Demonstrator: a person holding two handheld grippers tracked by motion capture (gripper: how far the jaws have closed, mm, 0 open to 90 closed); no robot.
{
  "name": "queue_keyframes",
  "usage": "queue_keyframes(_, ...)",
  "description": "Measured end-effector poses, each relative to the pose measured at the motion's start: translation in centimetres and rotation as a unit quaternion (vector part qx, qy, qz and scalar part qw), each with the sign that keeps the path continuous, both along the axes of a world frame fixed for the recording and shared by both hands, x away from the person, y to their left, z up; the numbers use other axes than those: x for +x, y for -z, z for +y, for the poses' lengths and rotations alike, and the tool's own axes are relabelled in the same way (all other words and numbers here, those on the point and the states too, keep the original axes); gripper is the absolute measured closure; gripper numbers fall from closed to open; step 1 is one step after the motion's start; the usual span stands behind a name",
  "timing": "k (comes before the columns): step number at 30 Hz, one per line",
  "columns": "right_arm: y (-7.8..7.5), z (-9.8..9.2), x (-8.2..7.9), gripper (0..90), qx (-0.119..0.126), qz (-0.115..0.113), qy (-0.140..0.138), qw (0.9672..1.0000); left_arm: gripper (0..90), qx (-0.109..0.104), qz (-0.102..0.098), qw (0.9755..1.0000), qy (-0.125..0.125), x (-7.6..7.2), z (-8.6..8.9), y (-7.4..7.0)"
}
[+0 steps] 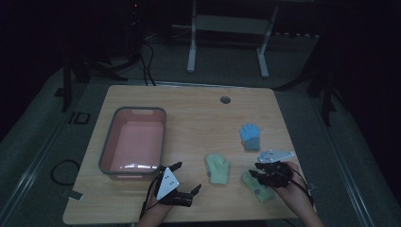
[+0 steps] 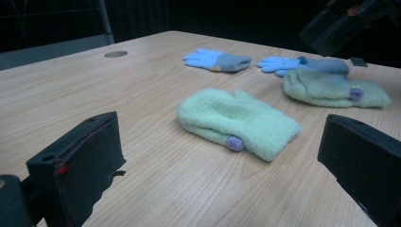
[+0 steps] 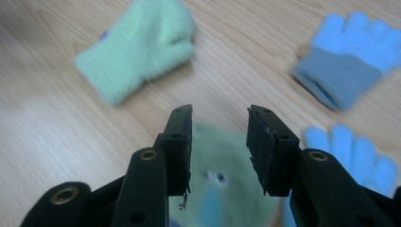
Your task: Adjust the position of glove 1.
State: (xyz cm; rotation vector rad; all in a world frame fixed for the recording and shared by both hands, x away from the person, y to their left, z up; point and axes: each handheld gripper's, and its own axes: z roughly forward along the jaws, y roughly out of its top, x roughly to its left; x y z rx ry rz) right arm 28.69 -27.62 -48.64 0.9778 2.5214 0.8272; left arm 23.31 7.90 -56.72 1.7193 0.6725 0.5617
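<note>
Green mitten (image 1: 257, 186): flat on the wooden table (image 1: 198, 118), directly beneath the right gripper (image 1: 261, 174), blue glove (image 3: 350, 156) partly under it.
Right gripper: jaws apart, nothing clamped.
Second green mitten (image 1: 218, 168): near, toward the pink basin (image 1: 134, 142).
Left gripper (image 1: 185, 178): jaws wide apart, empty, beside the basin.
Other blue glove (image 1: 249, 136): farther back.

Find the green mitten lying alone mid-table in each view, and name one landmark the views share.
High view: green mitten sits low and centre, between the pink bin and the right gripper.
Left gripper view: centre, beyond the two jaws.
Right gripper view: upper left, above the jaws.
Shared landmark: the blue glove with the grey cuff.
</note>
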Motion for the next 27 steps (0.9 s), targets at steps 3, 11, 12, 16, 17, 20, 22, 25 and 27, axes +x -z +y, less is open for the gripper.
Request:
queue_keyframes(3,0.5,-1.2,-0.5,60.3,-0.003,0.01,0.011,0.9999,0.9,0.001,-0.001,1.0,-0.001,-0.1,0.0,0.0)
queue_keyframes(11,3.0,-2.6,-1.6,63.4,-0.008,0.03,0.007,0.9995,0.9,0.0,-0.003,1.0,-0.002,-0.1,0.0,0.0)
queue_keyframes(12,3.4,-2.7,-1.6,62.3,-0.006,0.034,0.008,0.9994,0.9,-0.001,-0.002,1.0,-0.001,0.0,0.0,0.0)
queue_keyframes(16,4.4,-2.8,-1.6,61.9,-0.001,0.039,0.015,0.9991,0.9,-0.001,-0.003,1.0,-0.003,-0.1,0.0,0.0)
queue_keyframes(17,4.4,-2.8,-1.7,64.6,-0.003,0.039,0.014,0.9991,1.0,-0.001,-0.003,1.0,-0.003,-0.1,0.0,0.0)
queue_keyframes(20,4.7,-2.7,-1.9,75.1,-0.011,0.033,0.005,0.9994,0.9,-0.001,-0.003,1.0,-0.002,-0.1,0.0,0.0)
queue_keyframes(22,4.7,-2.6,-2.0,82.4,-0.009,0.034,0.008,0.9993,1.0,-0.001,-0.003,1.0,-0.003,-0.1,0.0,0.0)
queue_keyframes(25,4.5,-2.1,-2.3,85.7,-0.007,0.026,0.033,0.9991,1.0,-0.001,-0.001,1.0,-0.003,0.0,0.0,0.0)
queue_keyframes(27,3.6,-2.0,-2.5,86.2,0.007,0.017,0.058,0.9982,0.9,-0.002,-0.001,1.0,-0.004,0.0,0.0,0.0)
